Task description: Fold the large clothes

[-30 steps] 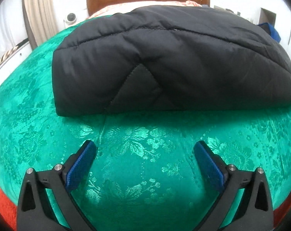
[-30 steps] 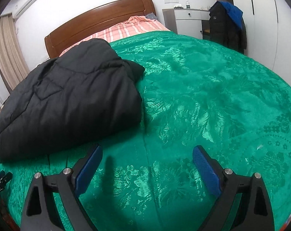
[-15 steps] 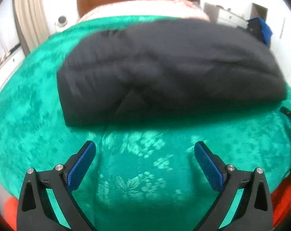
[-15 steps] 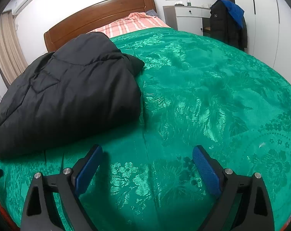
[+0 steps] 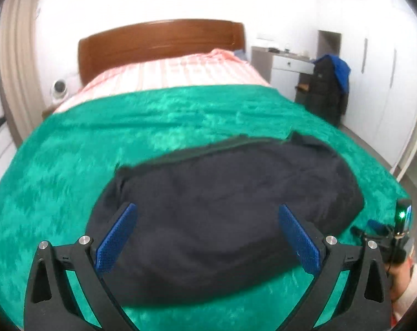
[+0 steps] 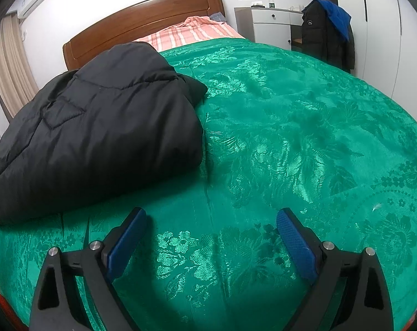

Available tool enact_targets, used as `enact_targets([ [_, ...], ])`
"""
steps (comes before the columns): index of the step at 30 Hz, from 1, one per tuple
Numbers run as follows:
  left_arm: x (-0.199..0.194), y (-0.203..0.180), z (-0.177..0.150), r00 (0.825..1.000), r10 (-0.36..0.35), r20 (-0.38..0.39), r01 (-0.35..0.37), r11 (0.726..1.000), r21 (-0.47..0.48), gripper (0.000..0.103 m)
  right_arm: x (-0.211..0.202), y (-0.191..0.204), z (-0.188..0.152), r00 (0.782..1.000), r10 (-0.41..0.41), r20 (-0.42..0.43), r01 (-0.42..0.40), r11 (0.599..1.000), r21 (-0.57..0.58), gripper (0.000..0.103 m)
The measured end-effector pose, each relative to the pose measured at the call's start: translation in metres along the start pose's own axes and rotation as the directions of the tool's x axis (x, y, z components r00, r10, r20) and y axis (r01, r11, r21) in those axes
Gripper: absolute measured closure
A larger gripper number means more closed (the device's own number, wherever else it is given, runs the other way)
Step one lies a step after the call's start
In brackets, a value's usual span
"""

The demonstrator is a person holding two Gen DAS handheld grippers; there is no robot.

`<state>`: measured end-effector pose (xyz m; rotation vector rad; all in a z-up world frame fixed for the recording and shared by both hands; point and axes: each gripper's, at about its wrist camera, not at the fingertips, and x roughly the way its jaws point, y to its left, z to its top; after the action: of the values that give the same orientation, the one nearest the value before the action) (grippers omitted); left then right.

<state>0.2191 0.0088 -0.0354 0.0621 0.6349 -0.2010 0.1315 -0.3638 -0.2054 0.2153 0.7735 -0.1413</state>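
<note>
A black quilted jacket (image 5: 225,209) lies folded into a thick bundle on the green bedspread (image 5: 70,160). My left gripper (image 5: 207,237) hangs open above its near edge, holding nothing. The same jacket (image 6: 98,127) fills the left side of the right wrist view. My right gripper (image 6: 211,238) is open over bare green bedspread (image 6: 304,138), to the right of the jacket and apart from it. The other gripper (image 5: 395,231), with a green light, shows at the right edge of the left wrist view.
A wooden headboard (image 5: 161,41) and pink striped bedding (image 5: 175,71) lie at the far end of the bed. A white dresser (image 6: 271,24) and a chair draped with dark and blue jackets (image 6: 329,30) stand on the right. Curtains (image 5: 12,63) hang on the left.
The left gripper has risen and tilted up, so the jacket now sits low between its fingers and the room shows. The right gripper has barely moved.
</note>
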Motion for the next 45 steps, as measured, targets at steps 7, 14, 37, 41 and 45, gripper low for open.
enact_targets([
  [7,0.076,-0.042,-0.020,0.991,0.054,-0.125,-0.029,0.980,0.195,0.001,0.001,-0.001,0.000,1.000,-0.001,-0.001,0.001,1.000,-0.003,0.008],
  [14,0.146,-0.039,-0.069,0.947,0.102,-0.306,-0.037,0.977,0.211,0.000,0.002,-0.004,0.000,1.000,0.013,-0.001,-0.013,1.000,0.006,0.007],
  [37,0.191,-0.014,0.012,0.927,0.105,-0.360,-0.047,0.985,0.167,0.006,0.008,-0.008,0.003,0.999,0.044,-0.002,-0.044,0.999,0.017,0.004],
  [41,0.187,-0.016,0.051,0.950,0.096,-0.296,-0.049,0.985,0.164,0.006,0.009,-0.008,0.003,0.999,0.047,-0.005,-0.047,0.999,0.017,0.003],
  [45,0.227,-0.009,0.057,0.938,0.141,-0.318,-0.097,0.984,0.152,0.005,0.010,-0.008,0.004,0.999,0.047,-0.006,-0.047,0.999,0.016,0.003],
])
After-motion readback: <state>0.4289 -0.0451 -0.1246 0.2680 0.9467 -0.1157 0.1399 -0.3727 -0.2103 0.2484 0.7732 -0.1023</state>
